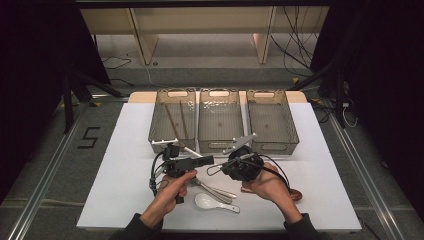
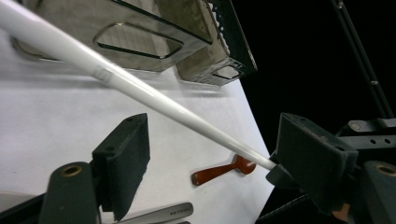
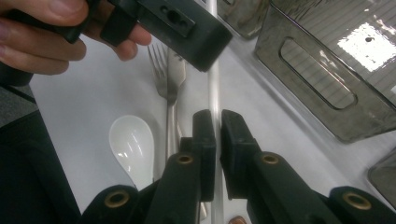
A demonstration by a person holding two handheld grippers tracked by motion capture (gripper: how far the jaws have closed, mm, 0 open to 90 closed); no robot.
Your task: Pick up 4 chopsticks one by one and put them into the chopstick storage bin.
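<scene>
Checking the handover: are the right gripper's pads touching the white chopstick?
Touching. In the right gripper view, the right gripper has both pads closed against the white chopstick, which runs between them with no gap showing on either side.

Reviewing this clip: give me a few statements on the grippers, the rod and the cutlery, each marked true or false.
1. The right gripper is shut on the white rod. True.
2. The left gripper clamps the rod. False: its fingers stand apart with the rod passing between them.
3. The white spoon lies in a bin. False: it lies on the table.
4. A fork lies on the table. True.
5. Two thin sticks lie in the left bin. True.
</scene>
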